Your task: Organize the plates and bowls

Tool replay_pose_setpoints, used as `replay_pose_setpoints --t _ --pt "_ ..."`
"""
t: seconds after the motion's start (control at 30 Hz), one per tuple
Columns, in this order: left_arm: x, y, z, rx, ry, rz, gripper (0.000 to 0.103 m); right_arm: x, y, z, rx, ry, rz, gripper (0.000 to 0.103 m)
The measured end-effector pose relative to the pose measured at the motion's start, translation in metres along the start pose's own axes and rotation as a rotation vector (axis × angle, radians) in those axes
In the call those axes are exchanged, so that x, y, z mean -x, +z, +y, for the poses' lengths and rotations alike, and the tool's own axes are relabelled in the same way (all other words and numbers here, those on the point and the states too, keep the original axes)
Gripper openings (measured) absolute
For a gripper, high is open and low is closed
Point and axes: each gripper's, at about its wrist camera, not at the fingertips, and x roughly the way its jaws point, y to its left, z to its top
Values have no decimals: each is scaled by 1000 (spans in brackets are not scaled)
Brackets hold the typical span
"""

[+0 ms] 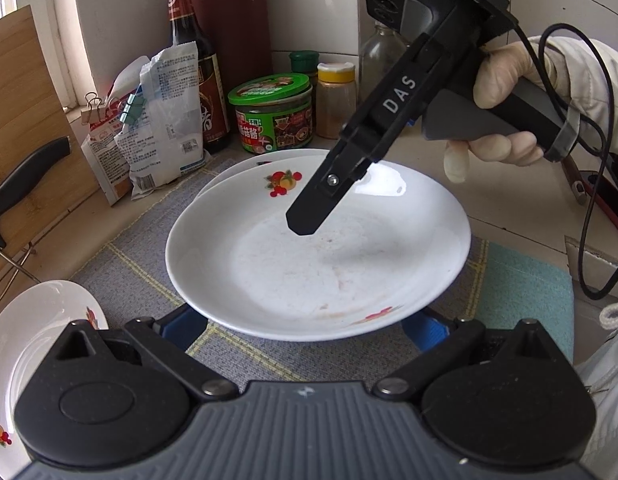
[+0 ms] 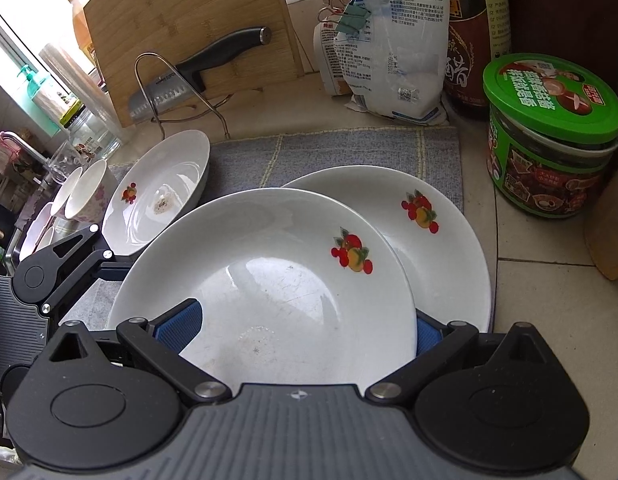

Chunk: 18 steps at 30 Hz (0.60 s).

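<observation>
Both claws (image 1: pixel 305 326) (image 2: pixel 297 330) spread wide around plate (image 1: pixel 317 248).

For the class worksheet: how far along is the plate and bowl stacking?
Done: nothing finished yet. In hand: the top plate sits over a second plate, off-centre, with the right gripper open around it. Left: a third plate and the bowls stand apart on the mat.

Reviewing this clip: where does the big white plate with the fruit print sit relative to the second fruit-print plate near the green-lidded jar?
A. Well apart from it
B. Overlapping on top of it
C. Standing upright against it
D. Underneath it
B: in the right wrist view the front plate covers the near edge of the rear plate, which sits beside the green-lidded jar.
</observation>
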Motion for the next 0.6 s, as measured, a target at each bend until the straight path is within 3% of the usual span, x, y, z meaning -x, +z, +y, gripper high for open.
replay_pose_setpoints --t 0.6 --pt "-13 4 7 -11 3 10 102 -3 0 -7 1 -51 5 103"
